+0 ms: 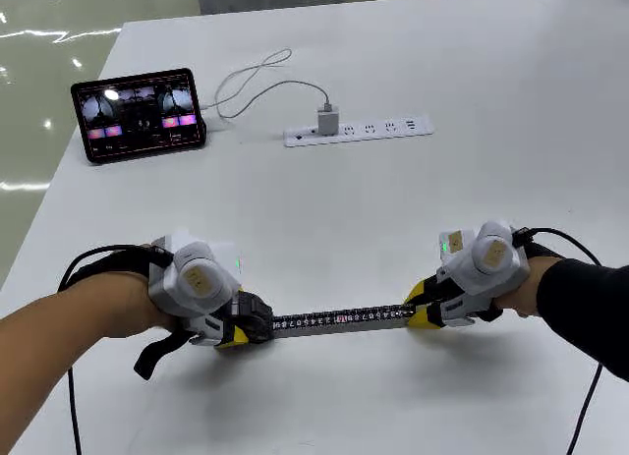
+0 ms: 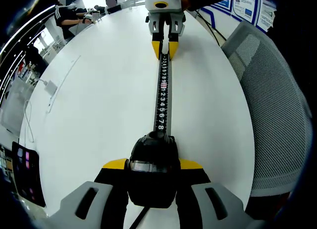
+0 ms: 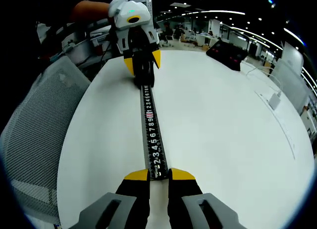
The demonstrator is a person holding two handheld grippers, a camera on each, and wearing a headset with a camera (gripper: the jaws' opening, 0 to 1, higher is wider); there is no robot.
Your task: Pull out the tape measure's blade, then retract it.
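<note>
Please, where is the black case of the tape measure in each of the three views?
Head view: the case is at lower left, held in the left gripper.
Left gripper view: the case is at bottom centre, between that view's own jaws.
Right gripper view: the case is at upper centre-left, at the blade's far end.
Shared landmark: the numbered blade, stretched from the case to the right gripper.
</note>
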